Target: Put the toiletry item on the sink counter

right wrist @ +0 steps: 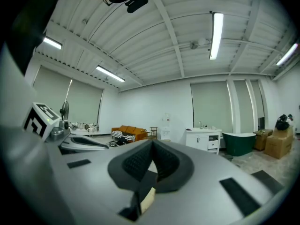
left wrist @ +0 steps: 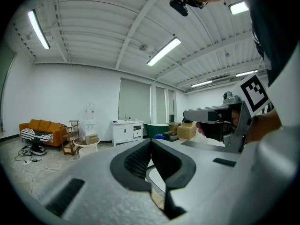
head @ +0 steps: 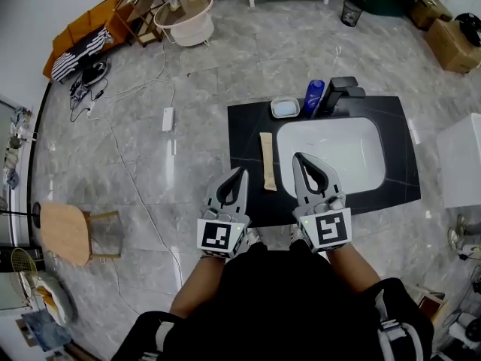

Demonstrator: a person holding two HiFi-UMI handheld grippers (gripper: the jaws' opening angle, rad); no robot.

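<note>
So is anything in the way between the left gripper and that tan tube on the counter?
No, nothing visible. The tan tube lies flat on the black counter, just right of the shut left gripper, with only bare counter between them.

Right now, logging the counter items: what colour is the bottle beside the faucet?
The bottle is blue; the head view shows it best.

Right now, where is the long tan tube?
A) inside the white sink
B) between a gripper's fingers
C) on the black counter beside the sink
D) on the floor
C: the tan tube lies flat on the black counter, left of the white sink.
</note>
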